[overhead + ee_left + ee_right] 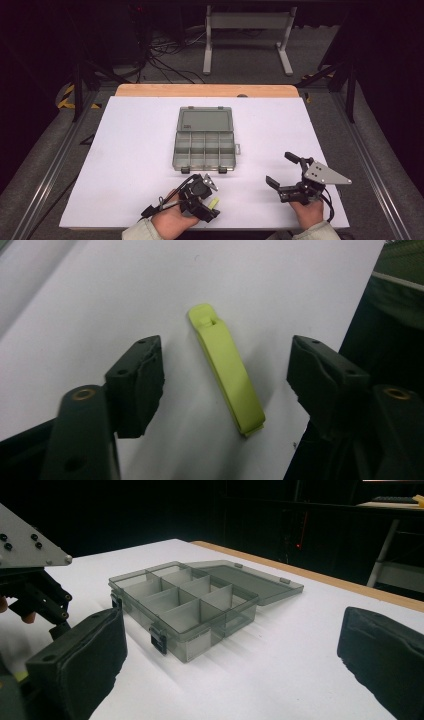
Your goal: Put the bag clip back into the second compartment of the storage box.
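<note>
Left hand-held gripper (pixel 225 382) wide open, empty, astride yellow-green plastic bar (pixel 227 370) flat on white table (pixel 75 315), touching neither jaw.

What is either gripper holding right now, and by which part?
Nothing. The left gripper is open, its fingers either side of the yellow-green bar without touching it. The right gripper is open and empty.
</note>
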`<action>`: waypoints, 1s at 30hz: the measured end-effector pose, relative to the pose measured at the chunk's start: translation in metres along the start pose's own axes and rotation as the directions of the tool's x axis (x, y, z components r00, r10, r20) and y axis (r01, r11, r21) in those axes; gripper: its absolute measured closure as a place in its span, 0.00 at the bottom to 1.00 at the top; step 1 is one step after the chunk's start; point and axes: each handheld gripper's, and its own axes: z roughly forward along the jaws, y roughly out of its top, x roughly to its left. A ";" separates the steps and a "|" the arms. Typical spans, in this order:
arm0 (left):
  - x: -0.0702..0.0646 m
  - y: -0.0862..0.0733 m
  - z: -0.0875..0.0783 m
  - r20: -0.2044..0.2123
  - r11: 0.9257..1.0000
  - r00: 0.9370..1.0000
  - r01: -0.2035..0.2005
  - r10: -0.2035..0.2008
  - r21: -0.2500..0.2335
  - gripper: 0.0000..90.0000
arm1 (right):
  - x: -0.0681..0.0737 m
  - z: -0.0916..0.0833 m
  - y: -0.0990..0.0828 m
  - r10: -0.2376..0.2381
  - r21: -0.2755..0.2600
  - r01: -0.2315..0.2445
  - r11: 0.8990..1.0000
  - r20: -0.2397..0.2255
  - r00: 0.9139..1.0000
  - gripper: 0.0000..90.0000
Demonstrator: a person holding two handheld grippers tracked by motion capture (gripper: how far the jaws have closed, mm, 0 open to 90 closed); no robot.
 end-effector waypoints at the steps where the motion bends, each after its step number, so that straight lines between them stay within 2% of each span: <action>1: 0.000 0.000 0.000 -0.007 1.000 1.000 -0.003 0.003 -0.002 0.43 | 0.000 0.000 0.000 0.000 0.001 0.000 1.000 -0.001 1.000 0.00; 5: -0.001 0.000 -0.001 -0.013 1.000 1.000 -0.002 0.002 -0.010 0.59 | 0.001 0.001 0.000 -0.005 0.004 0.005 1.000 -0.007 1.000 0.00; 14: 0.001 0.000 0.000 -0.018 1.000 1.000 0.008 -0.008 -0.002 0.84 | 0.002 0.002 0.000 -0.014 0.007 0.014 1.000 -0.016 1.000 0.01; 20: 0.000 0.000 -0.001 -0.015 1.000 1.000 0.010 -0.010 -0.002 0.86 | 0.002 0.002 0.000 -0.013 0.007 0.013 1.000 -0.015 1.000 0.01; 30: -0.002 0.003 -0.019 -0.017 0.998 1.000 -0.005 0.004 -0.057 0.86 | 0.001 0.002 0.000 -0.010 0.011 0.010 1.000 -0.013 1.000 0.01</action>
